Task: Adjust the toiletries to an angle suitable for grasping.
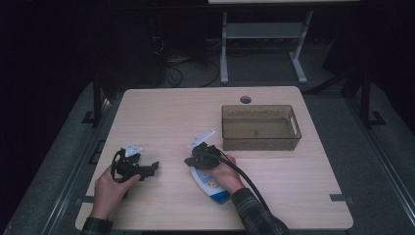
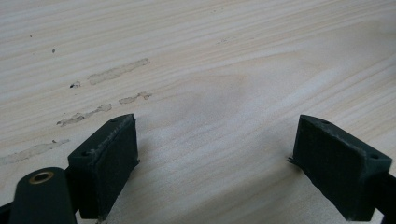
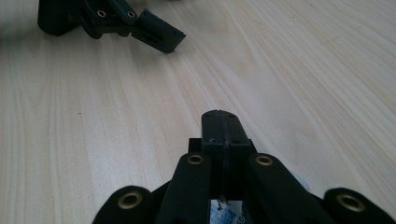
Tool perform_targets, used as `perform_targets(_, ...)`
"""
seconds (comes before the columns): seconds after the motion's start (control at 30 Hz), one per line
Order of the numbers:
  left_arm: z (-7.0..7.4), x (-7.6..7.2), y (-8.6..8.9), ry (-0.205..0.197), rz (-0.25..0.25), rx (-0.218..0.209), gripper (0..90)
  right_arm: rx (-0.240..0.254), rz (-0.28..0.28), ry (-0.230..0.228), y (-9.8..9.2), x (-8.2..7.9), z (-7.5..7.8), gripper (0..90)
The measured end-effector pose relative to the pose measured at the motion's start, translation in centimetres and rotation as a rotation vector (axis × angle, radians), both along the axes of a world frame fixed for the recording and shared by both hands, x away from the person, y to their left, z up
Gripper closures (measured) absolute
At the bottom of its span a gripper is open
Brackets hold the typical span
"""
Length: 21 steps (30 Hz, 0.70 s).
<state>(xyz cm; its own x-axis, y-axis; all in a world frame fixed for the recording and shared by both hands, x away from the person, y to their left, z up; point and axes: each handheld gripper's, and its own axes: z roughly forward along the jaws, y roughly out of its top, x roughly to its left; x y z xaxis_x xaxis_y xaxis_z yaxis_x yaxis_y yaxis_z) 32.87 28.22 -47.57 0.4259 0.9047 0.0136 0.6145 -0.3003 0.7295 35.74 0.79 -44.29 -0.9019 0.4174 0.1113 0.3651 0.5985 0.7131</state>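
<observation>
Pale wood grain marked the tabletop (image 1: 161, 117), seen from the high view, with a brown translucent bin (image 1: 260, 127) set well beyond the right gripper (image 1: 195, 157). A white and blue pouch (image 1: 211, 186) was seen lying flat just behind that gripper's fingers, partly under the right hand (image 1: 226, 172). The left gripper (image 1: 147, 169) was held low over bare wood, well apart from the pouch.

In the left gripper view, the two black fingers (image 2: 109, 158) were seen spread wide, with nothing between them but scuffed tabletop.

In the right gripper view, the fingers (image 3: 223, 135) were seen pressed together, pad against pad, with nothing clamped. A scrap of the pouch's blue-printed white surface (image 3: 223, 215) was glimpsed below and behind them, and the left gripper was seen farther off, ahead and to the left.

The pouch was judged light, soft and yielding, its glossy skin likely slippery. A hold on a sealed edge or near its narrower end was judged safest, with a moderate squeeze, since the middle could buckle or slide out.
</observation>
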Motion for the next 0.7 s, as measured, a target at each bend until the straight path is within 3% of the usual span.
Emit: perform_targets(0.7, 0.0, 0.0, 0.0, -0.001, -0.001, 0.001, 12.8, -0.028, -0.050, 0.010, -1.5, 0.7, 0.1, 90.0)
